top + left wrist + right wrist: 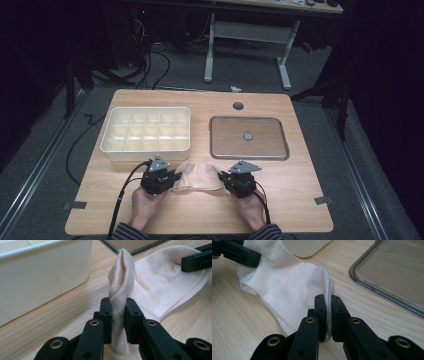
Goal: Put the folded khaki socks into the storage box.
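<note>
The sock (199, 176) stretches sideways between both claws, left claw (169, 181) and right claw (226, 178) each clamped on one end.

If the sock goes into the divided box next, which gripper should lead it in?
Left, probably. The left gripper, shut on the sock, sits just in front of the divided box. The right gripper, also shut on the sock, is nearer the clear lid.
</note>
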{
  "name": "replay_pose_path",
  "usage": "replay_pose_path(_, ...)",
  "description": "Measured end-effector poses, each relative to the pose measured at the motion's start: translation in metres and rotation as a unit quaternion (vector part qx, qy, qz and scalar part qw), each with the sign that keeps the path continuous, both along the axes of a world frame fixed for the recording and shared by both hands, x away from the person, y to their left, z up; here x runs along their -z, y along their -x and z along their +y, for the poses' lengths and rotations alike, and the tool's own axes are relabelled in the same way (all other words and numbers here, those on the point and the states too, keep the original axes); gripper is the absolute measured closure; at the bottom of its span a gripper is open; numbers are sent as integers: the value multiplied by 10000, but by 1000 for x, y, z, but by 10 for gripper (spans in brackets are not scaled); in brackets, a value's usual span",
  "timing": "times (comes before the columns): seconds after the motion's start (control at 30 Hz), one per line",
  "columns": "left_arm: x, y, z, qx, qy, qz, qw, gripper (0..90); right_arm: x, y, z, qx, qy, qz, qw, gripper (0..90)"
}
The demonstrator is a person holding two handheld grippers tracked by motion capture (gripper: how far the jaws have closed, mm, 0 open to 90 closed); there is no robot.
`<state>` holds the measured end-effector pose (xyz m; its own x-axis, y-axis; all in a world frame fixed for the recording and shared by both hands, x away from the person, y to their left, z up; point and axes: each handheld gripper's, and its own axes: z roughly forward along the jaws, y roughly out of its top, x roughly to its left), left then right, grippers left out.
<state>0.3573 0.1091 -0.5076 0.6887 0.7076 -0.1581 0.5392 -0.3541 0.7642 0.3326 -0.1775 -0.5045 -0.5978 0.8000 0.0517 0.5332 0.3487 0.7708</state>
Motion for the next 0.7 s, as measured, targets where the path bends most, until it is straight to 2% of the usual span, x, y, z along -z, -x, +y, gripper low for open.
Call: replay_pose_path(0.7, 7, -8, -28, 117, 111, 58, 9999, 787, 5, 0, -31, 403, -30, 97, 9991, 848)
